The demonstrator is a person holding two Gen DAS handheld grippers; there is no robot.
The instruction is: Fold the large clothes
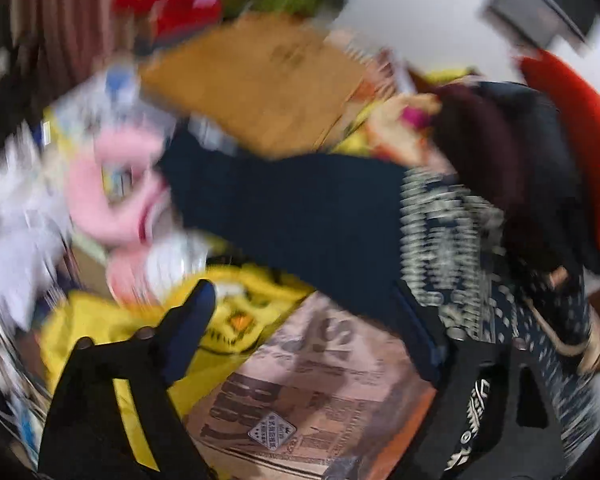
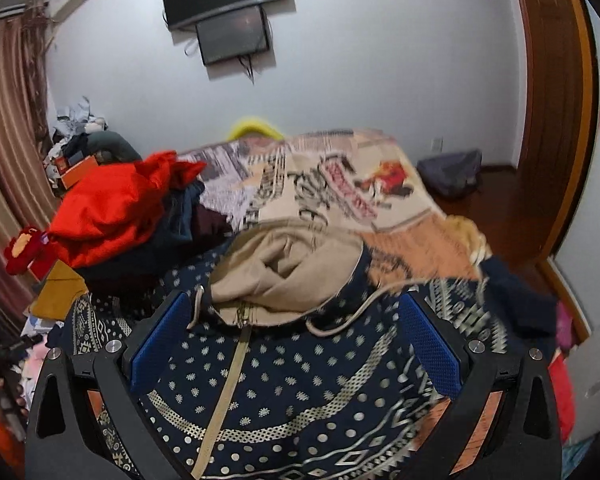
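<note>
A navy hoodie with pale dots and bands lies spread on the bed, its beige-lined hood towards the far side. My right gripper hovers just over its chest, open, with both blue pads wide apart and the cloth lying loose between them. The left wrist view is blurred. There one plain navy sleeve runs from the patterned body out to the left. My left gripper is open above the bedspread, with its right finger at the sleeve's lower edge and nothing gripped.
A printed bedspread covers the bed. A pile of red and dark clothes sits at its left. A cardboard box, a yellow cloth and pink soft things crowd the bedside. A wooden door is at the right.
</note>
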